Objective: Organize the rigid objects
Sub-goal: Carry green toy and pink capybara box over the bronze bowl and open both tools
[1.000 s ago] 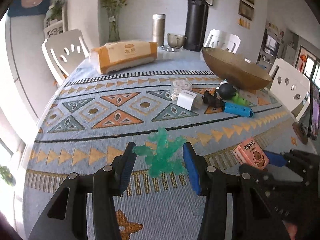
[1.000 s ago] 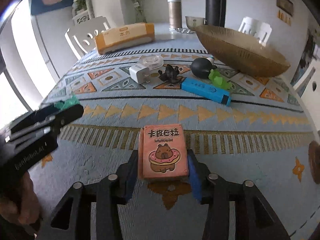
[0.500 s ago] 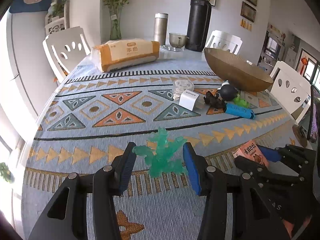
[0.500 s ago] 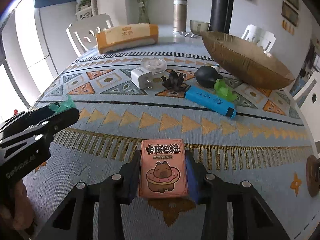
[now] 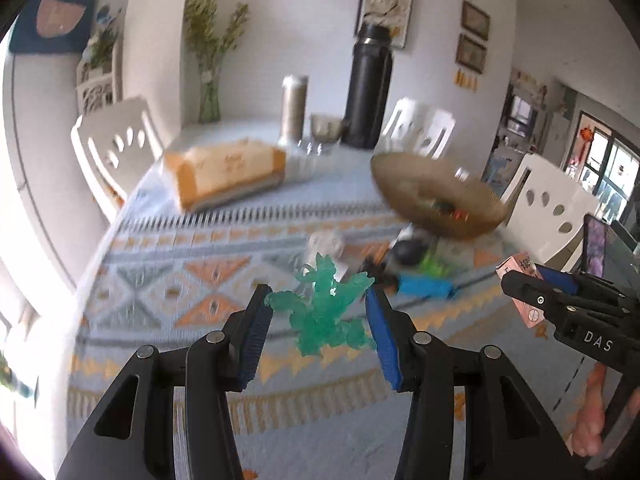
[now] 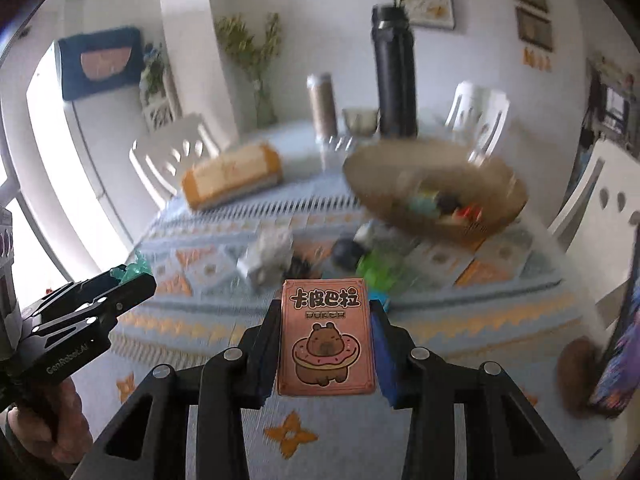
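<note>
- Translucent green plastic figurine (image 5: 326, 312): I have it pinched between the blue pads of my left gripper (image 5: 320, 330), now lifted clear of the patterned tablecloth (image 5: 168, 280); a second ago it sat low over the cloth.
- Pink card box printed with a capybara in a doughnut (image 6: 328, 336): my right gripper (image 6: 326, 344) is clamped on its two long sides, and it too has risen off the cloth.
- Both views have swung up and forward and are blurred by motion. I judge the pick-up is done and both things are travelling toward the wide golden-brown bowl (image 5: 436, 200).
- That bowl now shows its inside, holding several small coloured items, too blurred to count.
- In front of the bowl, left on the cloth, I count about six things: a blue bar (image 5: 424, 286), a green piece (image 5: 434, 264), a black ball (image 5: 406, 250), a dark figure, a white cube, a clear round case.
- Behind the bowl: one black flask (image 5: 368, 88), one steel tumbler, one cup.
- Left of the bowl: one orange tissue pack (image 5: 228, 172).
- Two grippers, one object each.
</note>
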`<state>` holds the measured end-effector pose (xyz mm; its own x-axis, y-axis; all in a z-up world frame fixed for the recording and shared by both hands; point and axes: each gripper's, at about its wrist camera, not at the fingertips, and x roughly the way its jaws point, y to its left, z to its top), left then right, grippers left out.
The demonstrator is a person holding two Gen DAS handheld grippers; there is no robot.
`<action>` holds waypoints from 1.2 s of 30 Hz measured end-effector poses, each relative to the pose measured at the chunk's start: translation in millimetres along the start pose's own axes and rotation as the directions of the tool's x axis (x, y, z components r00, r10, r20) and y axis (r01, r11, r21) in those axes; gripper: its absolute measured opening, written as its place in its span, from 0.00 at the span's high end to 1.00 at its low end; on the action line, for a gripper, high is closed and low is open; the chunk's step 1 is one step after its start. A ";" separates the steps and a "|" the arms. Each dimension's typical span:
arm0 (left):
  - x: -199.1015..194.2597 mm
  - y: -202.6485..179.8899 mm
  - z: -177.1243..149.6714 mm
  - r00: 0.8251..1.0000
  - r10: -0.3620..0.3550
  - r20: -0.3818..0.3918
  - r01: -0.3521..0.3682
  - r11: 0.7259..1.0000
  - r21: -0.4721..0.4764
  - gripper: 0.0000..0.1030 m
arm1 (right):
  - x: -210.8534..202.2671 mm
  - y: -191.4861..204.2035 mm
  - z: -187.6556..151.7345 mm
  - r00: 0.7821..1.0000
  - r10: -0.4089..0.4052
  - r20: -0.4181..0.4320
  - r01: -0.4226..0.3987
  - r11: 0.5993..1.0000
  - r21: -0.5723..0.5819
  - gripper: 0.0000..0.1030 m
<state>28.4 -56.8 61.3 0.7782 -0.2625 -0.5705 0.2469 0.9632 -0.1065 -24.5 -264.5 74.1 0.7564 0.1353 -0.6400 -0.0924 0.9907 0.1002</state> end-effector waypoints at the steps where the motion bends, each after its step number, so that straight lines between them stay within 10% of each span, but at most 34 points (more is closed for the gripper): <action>1: -1.3 -3.7 5.4 1.000 0.000 0.011 0.000 1.000 0.010 0.56 | -4.8 -2.3 4.8 1.000 -0.006 0.018 0.006 1.000 0.001 0.61; 16: 13.4 -51.3 70.6 0.993 -0.094 0.075 0.089 0.994 0.064 0.56 | -32.1 -49.4 47.3 0.987 -0.069 0.142 0.058 0.995 0.082 0.61; 25: 41.3 -67.8 136.8 0.974 -0.203 0.097 0.200 0.979 0.033 0.56 | -71.1 -96.9 106.3 0.945 -0.169 0.281 0.109 0.970 0.218 0.61; 36: 153.2 -112.2 129.9 0.977 -0.205 -0.058 0.206 0.978 0.019 0.56 | 52.4 -132.9 115.3 0.985 -0.165 0.041 0.147 0.947 0.284 0.61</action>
<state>195.0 -212.6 91.5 0.6761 -0.4506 -0.5829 0.4132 0.8870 -0.2064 102.0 -391.0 115.0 0.7870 -0.0311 -0.6162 0.2078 0.9537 0.2173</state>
